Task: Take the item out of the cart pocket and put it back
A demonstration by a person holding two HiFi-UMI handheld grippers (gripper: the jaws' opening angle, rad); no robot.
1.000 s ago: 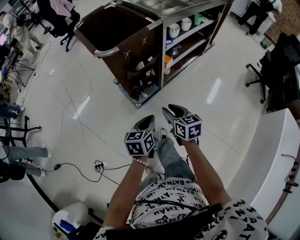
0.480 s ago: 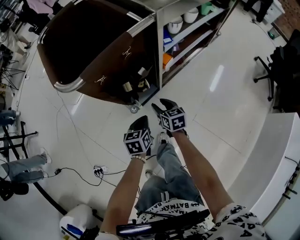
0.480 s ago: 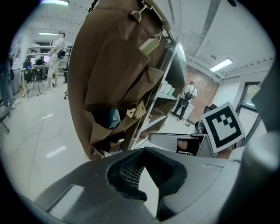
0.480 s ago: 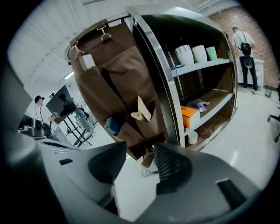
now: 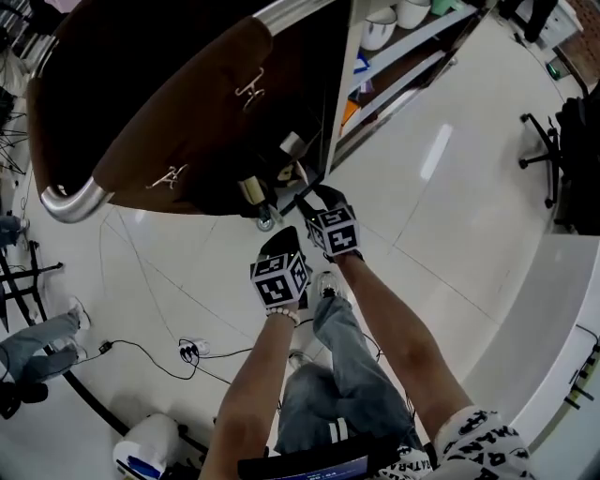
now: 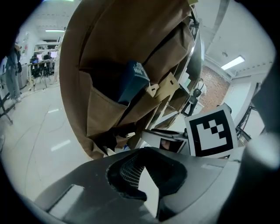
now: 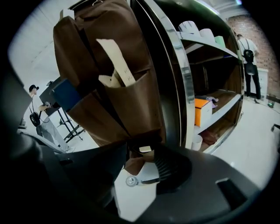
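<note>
The cart's brown fabric bag [image 5: 187, 112] carries side pockets [image 7: 127, 109]. A blue item [image 6: 133, 81] stands in one pocket and shows too in the right gripper view as the blue item [image 7: 65, 94]. A cream flat piece [image 7: 116, 61] sticks out of the neighbouring pocket. My right gripper [image 5: 314, 197] is open just below the pockets, close to the bag; in its own view the right gripper [image 7: 140, 162] has nothing between the pads. My left gripper [image 5: 279, 244] hangs lower and left of it, apart from the bag, its tips together and empty [image 6: 143, 159].
The cart's metal frame [image 7: 179, 70] and shelves with white cups [image 5: 380, 28] and an orange box [image 7: 202, 109] stand right of the bag. A caster [image 5: 265, 223] sits under the pockets. Cables [image 5: 192, 352] lie on the floor; office chairs [image 5: 562, 150] stand to the right.
The person has stepped up to the cart, so the bag now fills the upper left. Both grippers have moved toward the pockets, and the right jaws have spread wider.
</note>
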